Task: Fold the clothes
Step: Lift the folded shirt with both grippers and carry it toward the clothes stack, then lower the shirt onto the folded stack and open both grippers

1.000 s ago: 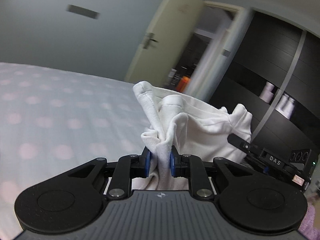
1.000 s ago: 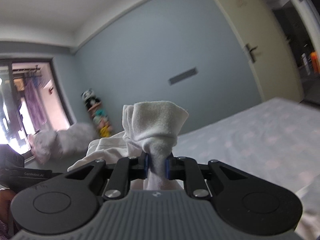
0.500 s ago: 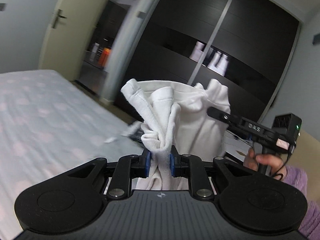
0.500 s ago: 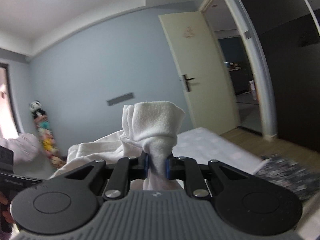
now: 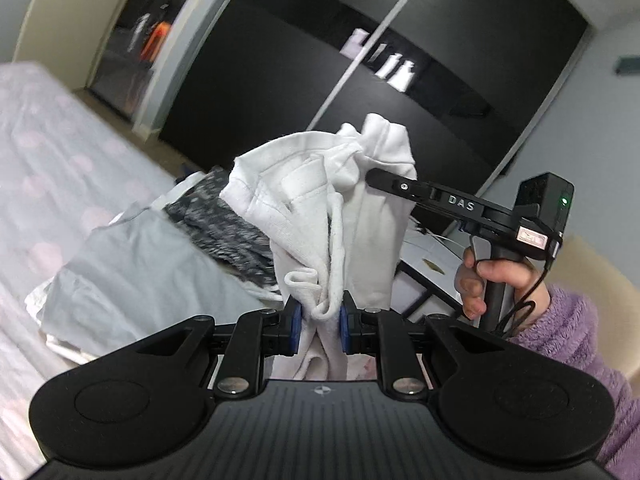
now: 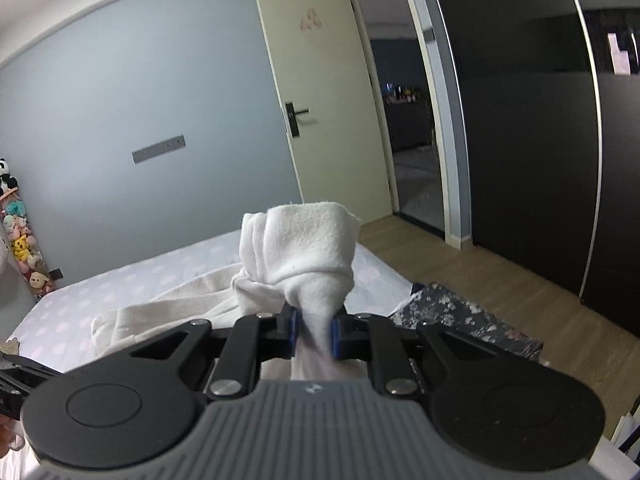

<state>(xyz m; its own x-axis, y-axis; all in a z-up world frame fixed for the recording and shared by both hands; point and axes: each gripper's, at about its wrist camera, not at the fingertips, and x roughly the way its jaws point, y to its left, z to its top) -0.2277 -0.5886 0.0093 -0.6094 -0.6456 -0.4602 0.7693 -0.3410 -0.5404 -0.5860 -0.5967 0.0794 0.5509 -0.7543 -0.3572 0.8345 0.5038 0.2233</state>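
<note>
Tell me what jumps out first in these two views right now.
A white garment bunched up in the middle of both views, clamped by the left gripper and the right gripper. Behind it in the left view, grey and speckled clothes lie piled on the bed, and the hand in a purple sleeve holds the right gripper's handle at right.

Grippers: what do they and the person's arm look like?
Both grippers, left gripper and right gripper, are black, with blue pads, round side discs and a ribbed grey body. The right one reads "DAS", shows a green light and trails a black cable. The sleeve is fuzzy purple.
</note>
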